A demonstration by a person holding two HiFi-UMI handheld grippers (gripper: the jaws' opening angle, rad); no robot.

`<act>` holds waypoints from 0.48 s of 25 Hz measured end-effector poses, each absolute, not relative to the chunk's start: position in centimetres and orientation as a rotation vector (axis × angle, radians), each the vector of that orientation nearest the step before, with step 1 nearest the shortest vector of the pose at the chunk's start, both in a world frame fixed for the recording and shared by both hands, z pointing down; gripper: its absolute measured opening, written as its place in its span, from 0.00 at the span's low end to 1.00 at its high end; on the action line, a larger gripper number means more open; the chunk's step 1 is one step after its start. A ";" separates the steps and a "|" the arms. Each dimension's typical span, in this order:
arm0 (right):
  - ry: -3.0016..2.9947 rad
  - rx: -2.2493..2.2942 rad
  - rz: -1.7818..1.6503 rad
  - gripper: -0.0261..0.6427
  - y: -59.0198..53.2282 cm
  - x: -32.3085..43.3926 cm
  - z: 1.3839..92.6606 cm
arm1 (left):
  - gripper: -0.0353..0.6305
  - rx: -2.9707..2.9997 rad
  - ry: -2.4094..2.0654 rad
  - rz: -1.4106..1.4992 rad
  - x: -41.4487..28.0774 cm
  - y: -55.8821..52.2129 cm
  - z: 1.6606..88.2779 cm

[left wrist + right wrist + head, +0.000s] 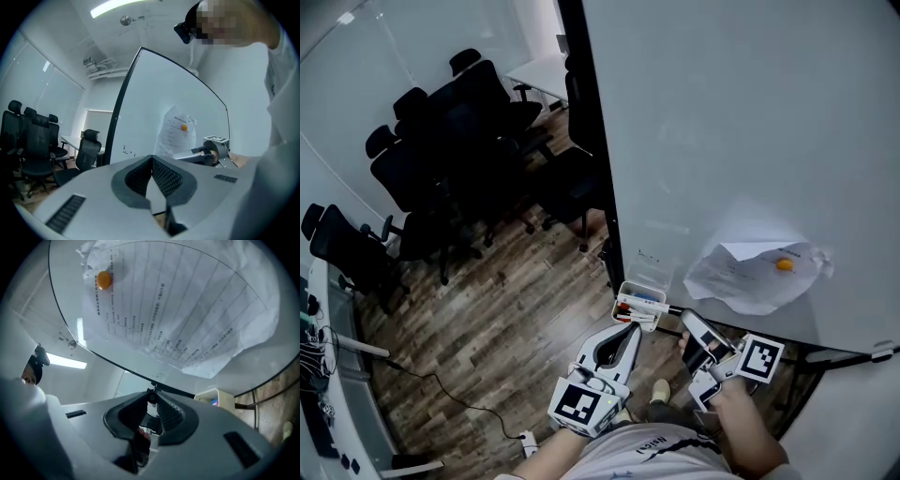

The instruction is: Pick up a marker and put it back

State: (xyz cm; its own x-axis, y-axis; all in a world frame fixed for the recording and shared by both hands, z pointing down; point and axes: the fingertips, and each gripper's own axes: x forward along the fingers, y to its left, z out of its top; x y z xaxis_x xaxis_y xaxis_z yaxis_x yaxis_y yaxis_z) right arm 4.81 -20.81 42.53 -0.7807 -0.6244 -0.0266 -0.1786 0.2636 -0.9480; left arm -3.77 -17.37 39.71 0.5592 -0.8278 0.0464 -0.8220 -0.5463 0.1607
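A small white marker box (628,290) with several markers hangs at the lower left corner of the whiteboard (722,122). Just right of the box, my right gripper (686,319) is shut on a slim marker (668,310) that points toward the box. In the right gripper view the marker's dark end (150,398) sits pinched between the ribbed pads at the right gripper's (152,400) tip, with the box (216,400) to the right. My left gripper (630,328) hovers just below the box, and in its own view the left gripper (151,160) is shut and empty.
A crumpled printed sheet (759,272) is pinned to the board by an orange magnet (784,264). Black office chairs (441,141) and a table stand on the wood floor to the left. A cable (441,384) runs across the floor. The board's stand (853,354) sits at lower right.
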 end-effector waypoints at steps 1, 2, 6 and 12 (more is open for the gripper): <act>2.146 -0.717 -1.516 0.15 -20.6 4.8 41.9 | 0.07 2.636 -1.401 -0.060 -3.7 -17.3 39.4; 2.148 -0.706 -1.503 0.15 -20.5 4.8 41.2 | 0.07 2.645 -1.399 -0.066 -3.7 -17.2 39.1; 2.149 -0.672 -1.461 0.15 -20.0 5.0 38.7 | 0.07 2.667 -1.400 -0.092 -3.7 -16.7 37.7; 2.151 -0.634 -1.415 0.15 -19.7 4.8 35.9 | 0.07 2.681 -1.418 -0.132 -4.4 -16.0 35.9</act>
